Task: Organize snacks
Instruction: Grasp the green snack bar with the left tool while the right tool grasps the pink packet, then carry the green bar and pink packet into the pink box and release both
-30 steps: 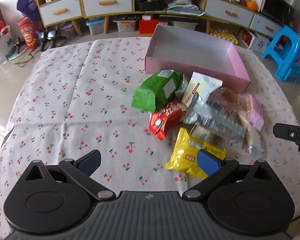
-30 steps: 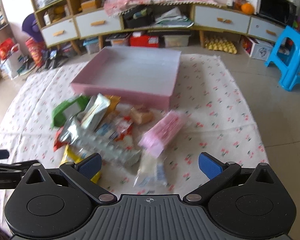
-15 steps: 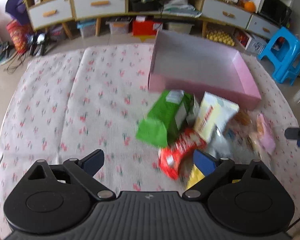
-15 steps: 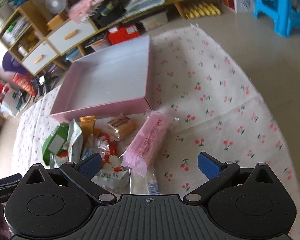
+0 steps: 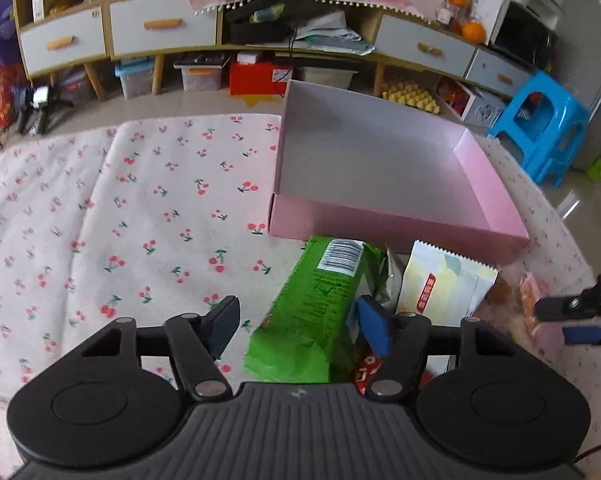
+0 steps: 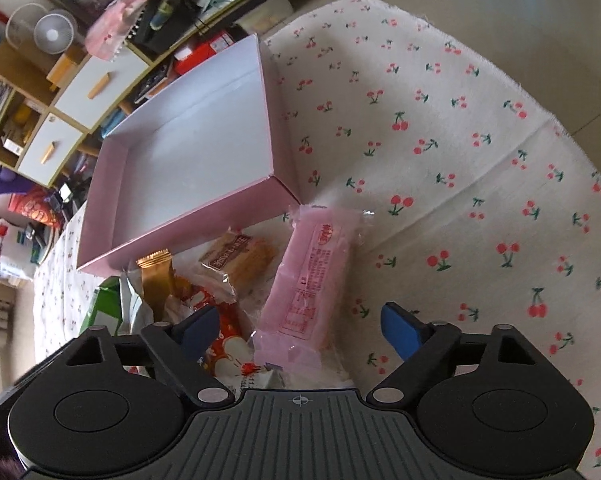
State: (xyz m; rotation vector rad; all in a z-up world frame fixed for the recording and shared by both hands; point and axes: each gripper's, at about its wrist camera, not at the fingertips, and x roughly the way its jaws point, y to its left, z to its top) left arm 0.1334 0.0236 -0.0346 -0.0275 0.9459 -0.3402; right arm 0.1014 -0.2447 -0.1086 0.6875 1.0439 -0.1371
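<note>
Cherry-print cloth [image 5: 140, 216], both grippers lower than before, fingers closing around green packet [image 5: 312, 320], pink packet [image 6: 308, 280].

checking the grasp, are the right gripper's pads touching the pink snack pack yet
Apart. The right wrist view shows the pink snack pack between the closing jaws of the right gripper, with cloth visible between the pack and the right pad.
</note>
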